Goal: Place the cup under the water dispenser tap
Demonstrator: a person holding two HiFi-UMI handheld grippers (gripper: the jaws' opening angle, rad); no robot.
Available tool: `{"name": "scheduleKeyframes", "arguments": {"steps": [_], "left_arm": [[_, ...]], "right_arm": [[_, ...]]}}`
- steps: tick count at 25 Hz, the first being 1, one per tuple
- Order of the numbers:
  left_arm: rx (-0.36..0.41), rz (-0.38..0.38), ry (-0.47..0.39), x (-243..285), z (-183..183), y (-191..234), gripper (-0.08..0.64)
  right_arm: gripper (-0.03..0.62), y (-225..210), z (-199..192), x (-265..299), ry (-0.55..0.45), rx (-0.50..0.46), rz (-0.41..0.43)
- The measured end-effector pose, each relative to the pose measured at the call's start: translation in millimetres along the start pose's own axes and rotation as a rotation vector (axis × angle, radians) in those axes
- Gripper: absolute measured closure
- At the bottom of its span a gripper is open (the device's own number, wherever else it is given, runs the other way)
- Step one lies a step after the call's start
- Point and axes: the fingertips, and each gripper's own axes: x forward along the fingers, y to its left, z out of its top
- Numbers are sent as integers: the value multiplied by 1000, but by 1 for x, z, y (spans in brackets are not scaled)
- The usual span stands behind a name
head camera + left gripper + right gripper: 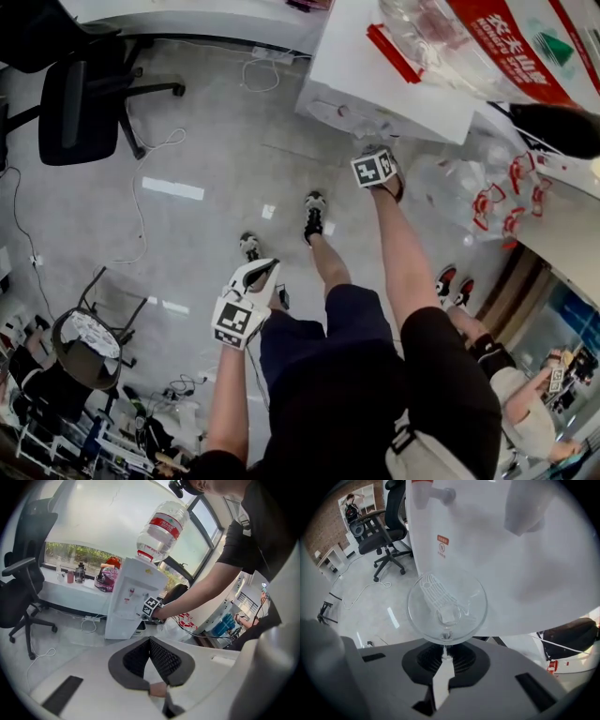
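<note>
Mostly done, it seems — right gripper (443,652) clamps the cup (446,606) by its rim below the tap (446,495), not yet released; left gripper (150,641) closed, empty

Head view looks steeply down; gripper views share the dispenser (127,606).
</note>
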Motion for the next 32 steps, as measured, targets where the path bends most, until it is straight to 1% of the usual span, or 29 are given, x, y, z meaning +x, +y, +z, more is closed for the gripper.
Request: {"name": "scheduleKeyframes", "arguments": {"steps": [7,13,17,22,23,25,30,32], "left_arm": [[-29,18,7,0,-8,8,560],[-14,14,-10,8,-4,7,560],[-5,7,-12,12,-3,5,560],[-28,1,7,15,-4,3,560],[-23,2,2,16,-2,3,560],[-17,4,0,16,-2,4,560],[-13,6,4,17,0,6,560],[-11,6,3,18,1,5,560]], "right_arm": [[588,-9,0,12,34,27,-10],[586,-13,2,19,14,62,20],[586,-15,7,18,14,76,25],[577,-17,8,19,5,61,28],[574,-16,9,19,-1,58,32],[537,-14,13,19,-18,58,46],[517,-13,6,20,-5,68,47],[506,-13,6,18,-21,66,50]]}}
